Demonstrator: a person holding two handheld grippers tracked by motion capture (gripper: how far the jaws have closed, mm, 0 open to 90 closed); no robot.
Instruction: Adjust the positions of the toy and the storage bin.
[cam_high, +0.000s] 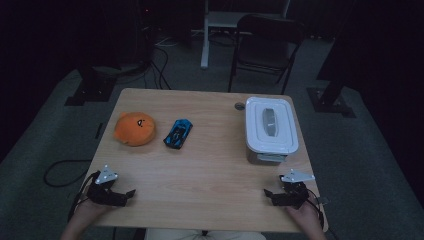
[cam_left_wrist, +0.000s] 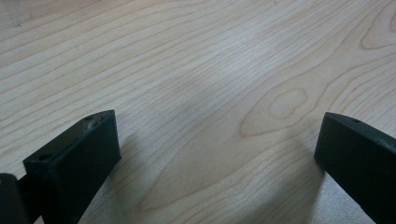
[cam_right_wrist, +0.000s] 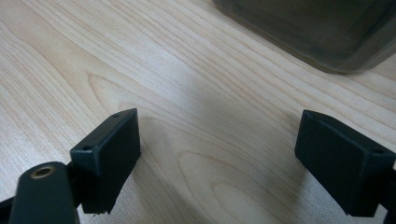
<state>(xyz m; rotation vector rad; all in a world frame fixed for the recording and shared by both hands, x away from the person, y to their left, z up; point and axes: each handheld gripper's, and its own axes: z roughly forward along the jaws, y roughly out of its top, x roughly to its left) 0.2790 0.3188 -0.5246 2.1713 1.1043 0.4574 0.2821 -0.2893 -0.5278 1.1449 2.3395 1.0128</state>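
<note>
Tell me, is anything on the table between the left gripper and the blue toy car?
Nothing visible. The left gripper sits open at the near left edge of the table, and only bare wood lies between it and the blue toy car. The orange plush toy lies to the car's left, off that line.

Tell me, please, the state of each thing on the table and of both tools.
Left tool: open, holding nothing.
Right tool: open, holding nothing.
Storage box: white lid on, closed.
Blue toy car: on its wheels, untouched.
Orange plush toy: lying on the table, untouched.
</note>
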